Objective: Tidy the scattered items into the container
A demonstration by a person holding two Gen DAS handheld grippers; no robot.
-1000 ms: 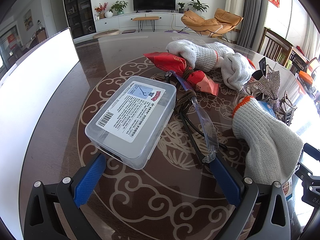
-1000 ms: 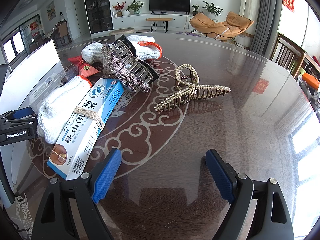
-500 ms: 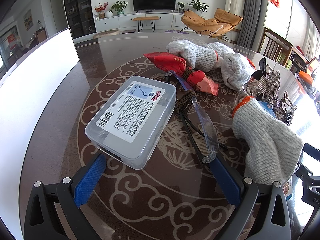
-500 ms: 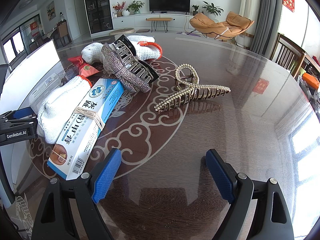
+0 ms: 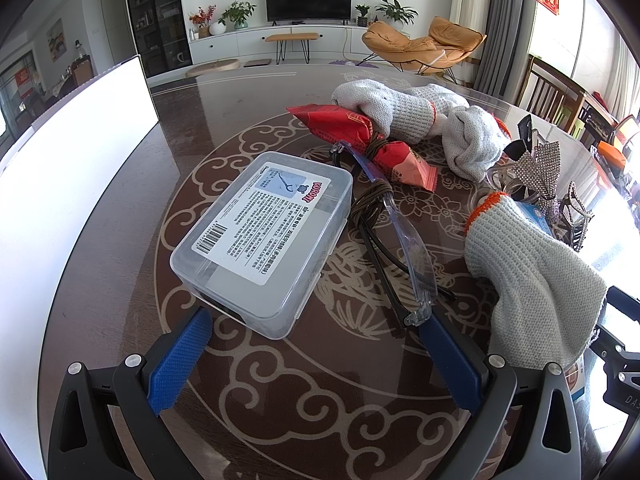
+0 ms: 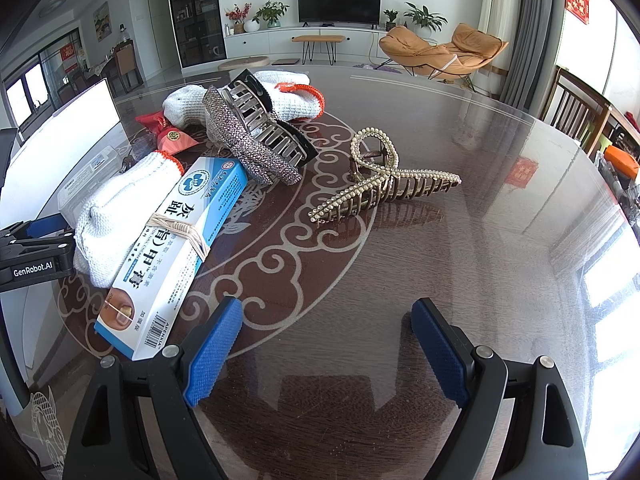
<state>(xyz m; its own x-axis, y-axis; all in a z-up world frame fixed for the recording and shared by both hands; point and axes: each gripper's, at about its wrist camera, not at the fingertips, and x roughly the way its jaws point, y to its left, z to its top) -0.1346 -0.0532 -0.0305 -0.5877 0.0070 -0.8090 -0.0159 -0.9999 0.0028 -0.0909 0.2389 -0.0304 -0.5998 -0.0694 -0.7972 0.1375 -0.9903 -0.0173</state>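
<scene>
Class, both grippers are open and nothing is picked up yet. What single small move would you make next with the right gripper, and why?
Probably ease the right gripper forward toward the pearl hair claw. It is open and empty, and the claw lies alone on the table ahead, apart from the other items, so it looks the easiest first grasp.

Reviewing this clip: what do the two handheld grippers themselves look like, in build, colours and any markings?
Both match: the left gripper and right gripper each have two black angular finger arms with triangular cut-outs and silver screw heads, tipped with blue textured pads. In the right wrist view, the left gripper's black body carries white "GenRobot.AI" lettering. No cables, hands or sleeves show.
</scene>
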